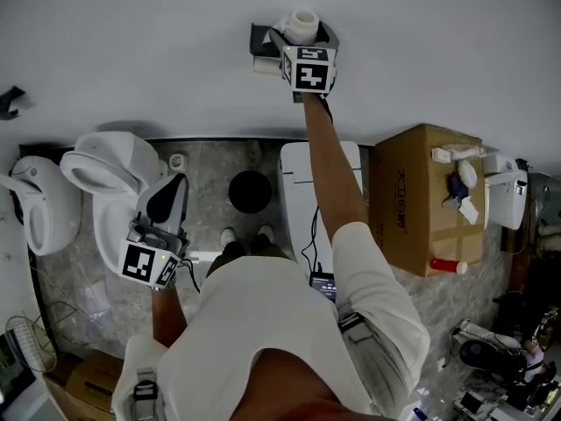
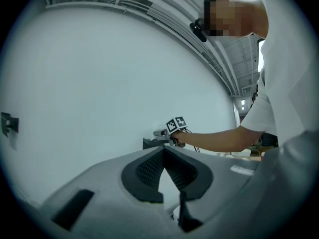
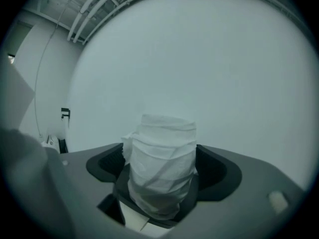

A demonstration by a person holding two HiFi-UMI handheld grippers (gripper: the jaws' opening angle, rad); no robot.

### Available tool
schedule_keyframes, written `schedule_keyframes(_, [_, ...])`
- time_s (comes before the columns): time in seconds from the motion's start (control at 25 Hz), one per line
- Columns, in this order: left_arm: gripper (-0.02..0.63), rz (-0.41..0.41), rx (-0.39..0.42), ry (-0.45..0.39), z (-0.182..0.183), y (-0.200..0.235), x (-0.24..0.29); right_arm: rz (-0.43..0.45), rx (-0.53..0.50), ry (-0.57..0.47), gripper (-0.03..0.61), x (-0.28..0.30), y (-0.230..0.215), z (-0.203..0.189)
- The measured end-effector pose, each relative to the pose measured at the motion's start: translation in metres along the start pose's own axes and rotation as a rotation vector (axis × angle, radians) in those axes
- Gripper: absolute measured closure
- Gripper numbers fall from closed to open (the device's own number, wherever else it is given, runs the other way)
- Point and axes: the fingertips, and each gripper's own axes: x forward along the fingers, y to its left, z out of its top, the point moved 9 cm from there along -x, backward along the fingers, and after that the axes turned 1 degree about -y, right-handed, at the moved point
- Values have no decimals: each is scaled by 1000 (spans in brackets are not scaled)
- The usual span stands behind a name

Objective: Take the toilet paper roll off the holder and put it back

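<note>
In the head view, the toilet paper roll (image 1: 303,23) is clamped in the right gripper (image 1: 302,40) at the wall, touching or just above the holder (image 1: 261,44). Coming off or going back cannot be judged.

In the left gripper view, the left gripper (image 2: 163,149) is seen with its jaws together, empty.

In the right gripper view, the roll is pinched upright. A light squeeze is advised, and the core should be kept aligned with the holder.

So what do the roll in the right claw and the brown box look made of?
The roll: soft white tissue paper, matte, its wraps loose and wrinkled. The brown box: apparently cardboard, dull tan faces with printed lettering.
</note>
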Motion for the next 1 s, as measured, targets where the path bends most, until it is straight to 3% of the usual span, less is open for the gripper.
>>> schedule_keyframes(0.16, [611, 2, -1, 3, -1, 2, 2, -97, -58, 31, 264, 1, -3, 0])
schedule_keyframes(0.4, [611, -8, -3, 0, 0, 1, 8, -97, -39, 65, 276, 2, -5, 3])
schedule_keyframes(0.68, [611, -13, -13, 12, -4, 4, 11, -53, -58, -19, 279, -20, -1, 9])
schedule_keyframes(1.0, [612, -42, -18, 4, -8, 6, 23, 130, -71, -189, 279, -130, 20, 21])
